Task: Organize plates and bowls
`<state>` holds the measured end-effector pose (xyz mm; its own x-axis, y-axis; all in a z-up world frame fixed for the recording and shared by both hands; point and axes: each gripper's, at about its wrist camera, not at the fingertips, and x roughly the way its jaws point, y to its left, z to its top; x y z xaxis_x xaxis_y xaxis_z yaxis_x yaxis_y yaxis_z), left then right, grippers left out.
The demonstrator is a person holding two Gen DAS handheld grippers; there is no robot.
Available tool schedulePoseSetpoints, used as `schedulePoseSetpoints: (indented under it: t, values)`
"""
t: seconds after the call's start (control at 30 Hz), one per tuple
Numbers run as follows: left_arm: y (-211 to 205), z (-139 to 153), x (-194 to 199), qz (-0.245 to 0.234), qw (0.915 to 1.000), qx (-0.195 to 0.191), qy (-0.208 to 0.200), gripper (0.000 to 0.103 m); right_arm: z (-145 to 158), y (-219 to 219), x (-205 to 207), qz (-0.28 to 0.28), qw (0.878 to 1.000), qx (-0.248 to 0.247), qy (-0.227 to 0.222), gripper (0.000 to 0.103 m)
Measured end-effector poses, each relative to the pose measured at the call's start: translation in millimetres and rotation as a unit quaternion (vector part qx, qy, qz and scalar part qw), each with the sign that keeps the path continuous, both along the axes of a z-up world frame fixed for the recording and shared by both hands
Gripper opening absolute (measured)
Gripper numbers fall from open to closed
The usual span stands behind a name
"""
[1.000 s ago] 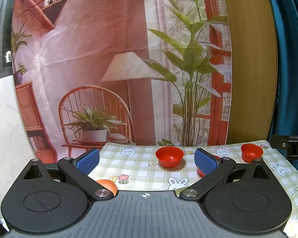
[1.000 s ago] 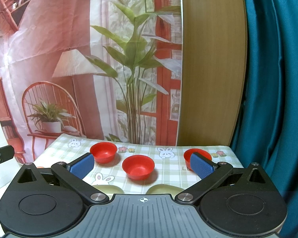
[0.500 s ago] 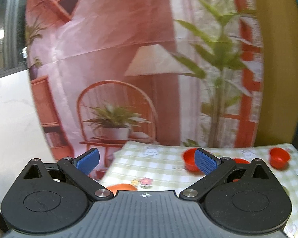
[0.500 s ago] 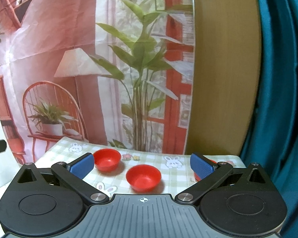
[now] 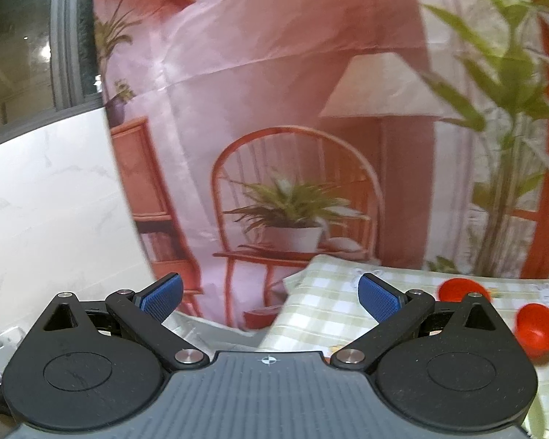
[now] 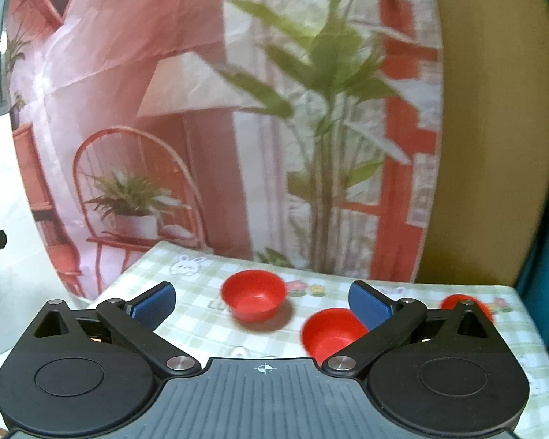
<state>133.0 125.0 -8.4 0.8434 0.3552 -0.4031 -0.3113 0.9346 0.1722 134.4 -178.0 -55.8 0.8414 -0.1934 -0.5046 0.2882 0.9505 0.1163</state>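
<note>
Left gripper [image 5: 271, 298], right gripper [image 6: 261, 301]: both spread wide, empty. Red bowls [image 6: 253, 300] likely light, rigid plastic, slick; pinch rim wall.

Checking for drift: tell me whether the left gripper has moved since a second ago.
Yes. The left gripper swung left: the red bowls slid toward the right edge.

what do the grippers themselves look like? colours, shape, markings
Both match. The left gripper and right gripper have black linkage arms on round black housings, silver pivot pins, and blue textured pads on the fingertips. A grey ribbed plate sits between the housings, with a small white crosshair mark at its front edge. No cables or sleeves are visible.
</note>
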Motion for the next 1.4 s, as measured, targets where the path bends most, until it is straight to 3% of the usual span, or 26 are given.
schedulePoseSetpoints:
  t: [0.3,0.6,0.9,1.2,1.4]
  values:
    - [49.3,-26.7,31.2,0.047,0.9986,0.008,0.025,0.103,-33.6,48.0,62.5,0.071,0.997,0.007,0.016,0.096]
    - [89.8,-89.5,53.2,0.078,0.9938,-0.018,0.077,0.099,-79.3,104.3,126.6,0.153,0.987,0.006,0.049,0.081]
    - [109.4,-158.6,60.5,0.071,0.9853,-0.083,0.131,0.093,-132.4,145.1,170.3,0.213,0.97,-0.005,0.114,0.064]
    - [108.9,-207.8,57.0,0.063,0.9737,-0.124,0.18,0.074,-170.7,160.8,175.2,0.239,0.957,0.01,0.163,0.048]
    - [102.5,-211.8,48.3,0.038,0.9752,-0.131,0.174,0.04,-184.6,162.7,169.5,0.261,0.949,0.032,0.173,0.034]
